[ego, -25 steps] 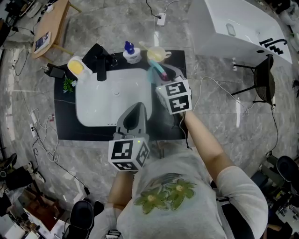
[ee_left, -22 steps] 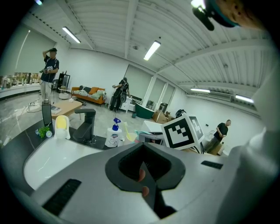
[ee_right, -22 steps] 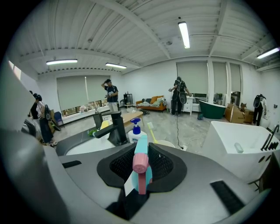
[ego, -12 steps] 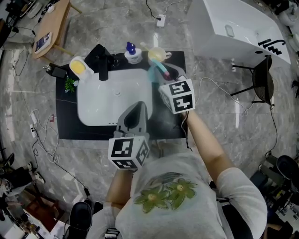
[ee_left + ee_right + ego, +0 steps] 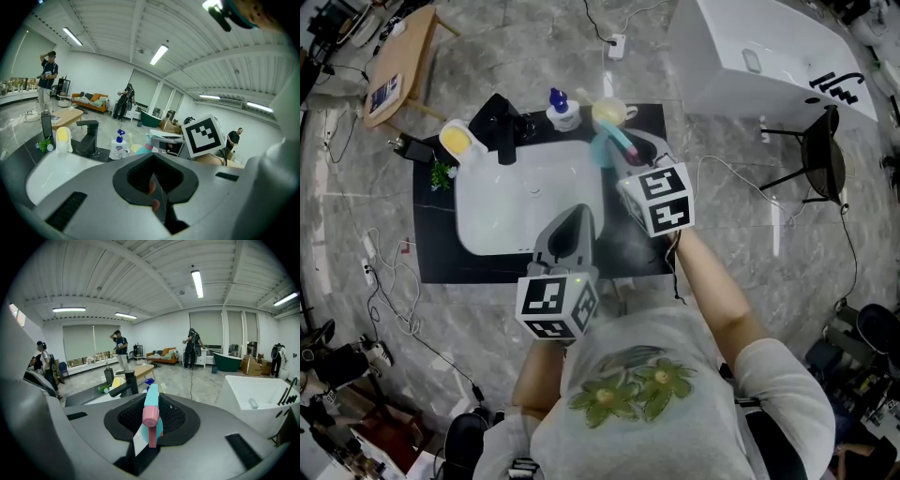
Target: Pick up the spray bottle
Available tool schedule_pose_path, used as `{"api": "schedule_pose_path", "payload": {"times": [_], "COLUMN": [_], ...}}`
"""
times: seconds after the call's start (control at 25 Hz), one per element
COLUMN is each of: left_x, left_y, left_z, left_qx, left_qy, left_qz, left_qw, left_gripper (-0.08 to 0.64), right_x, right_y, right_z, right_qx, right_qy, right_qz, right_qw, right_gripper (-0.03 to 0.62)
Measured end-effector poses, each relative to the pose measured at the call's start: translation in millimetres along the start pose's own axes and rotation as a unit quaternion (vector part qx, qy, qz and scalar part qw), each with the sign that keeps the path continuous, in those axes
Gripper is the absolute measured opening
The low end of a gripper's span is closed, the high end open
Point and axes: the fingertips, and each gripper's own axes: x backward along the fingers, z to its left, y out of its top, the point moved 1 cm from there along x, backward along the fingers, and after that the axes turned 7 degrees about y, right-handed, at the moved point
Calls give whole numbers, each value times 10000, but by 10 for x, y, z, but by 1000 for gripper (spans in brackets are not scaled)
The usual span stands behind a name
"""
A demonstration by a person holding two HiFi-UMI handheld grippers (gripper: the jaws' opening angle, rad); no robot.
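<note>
The fingers (image 5: 139, 443) of our right gripper (image 5: 149, 439) are clamped on the spray bottle (image 5: 151, 401), upright between them with the sink (image 5: 473, 234) to their left, so we judge the lift begun and needing only a firm, steady raise, while our left gripper (image 5: 158, 206) is pressed together, empty.

Teal spray bottle (image 5: 151, 401), pink nozzle, clamped in right hand-held gripper (image 5: 150, 427).

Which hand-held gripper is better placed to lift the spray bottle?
Right. The right hand-held gripper is closed on the spray bottle, beside the sink. The left hand-held gripper is shut and empty over the sink's front edge, apart from the bottle.
</note>
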Motion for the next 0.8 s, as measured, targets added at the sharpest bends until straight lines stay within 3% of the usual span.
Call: {"api": "schedule_pose_path", "payload": {"times": [0.8], "left_x": [426], "left_y": [87], "left_z": [-267], "left_qx": [-251], "left_qy": [-179], "left_qz": [-289], "left_qw": [9991], "left_gripper": [9], "right_x": [805], "right_y": [412], "right_z": [383], "right_qx": [267], "right_qy": [12], "right_qz": [-618], "right_qw": [9977], "right_gripper": [83]}}
